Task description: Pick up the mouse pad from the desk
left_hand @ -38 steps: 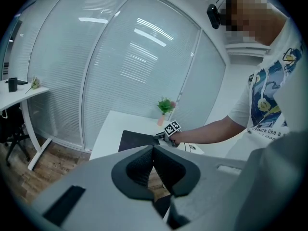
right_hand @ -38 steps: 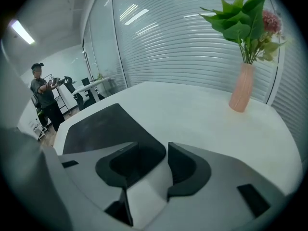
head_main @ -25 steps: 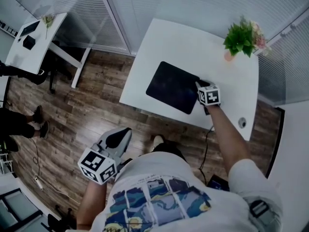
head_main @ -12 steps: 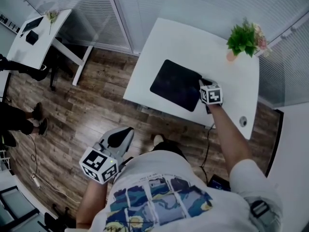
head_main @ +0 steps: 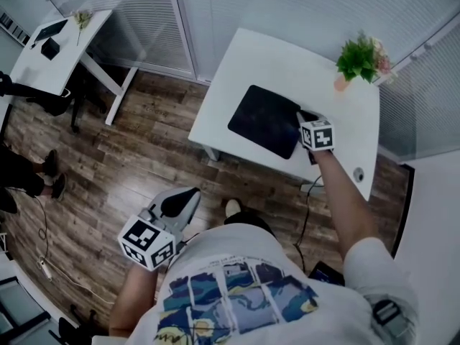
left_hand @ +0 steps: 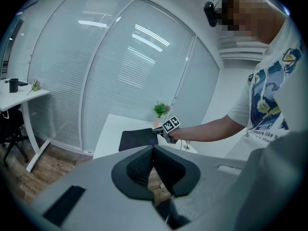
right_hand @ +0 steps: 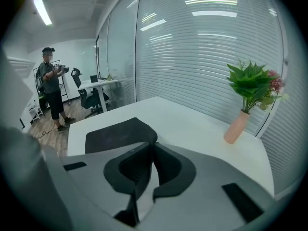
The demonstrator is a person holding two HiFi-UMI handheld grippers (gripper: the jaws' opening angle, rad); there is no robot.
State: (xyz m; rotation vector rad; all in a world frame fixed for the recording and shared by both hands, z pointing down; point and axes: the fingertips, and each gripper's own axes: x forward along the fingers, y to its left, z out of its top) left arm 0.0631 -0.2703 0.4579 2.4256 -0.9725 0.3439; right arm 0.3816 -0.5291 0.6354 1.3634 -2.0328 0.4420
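The dark mouse pad lies on the white desk, and its right edge is raised. My right gripper is shut on that edge. In the right gripper view the mouse pad curves up into the closed jaws of the right gripper. My left gripper hangs over the wooden floor, well short of the desk. In the left gripper view the left gripper has its pads together with nothing between them, and the mouse pad shows far ahead.
A potted plant in a pink vase stands at the desk's far right corner. A cable hole sits near the right front edge. A second desk stands at the far left, and a person beyond it. Glass walls with blinds back both desks.
My right gripper has risen a little with the pad's right edge in it. The left gripper has shifted slightly over the floor.
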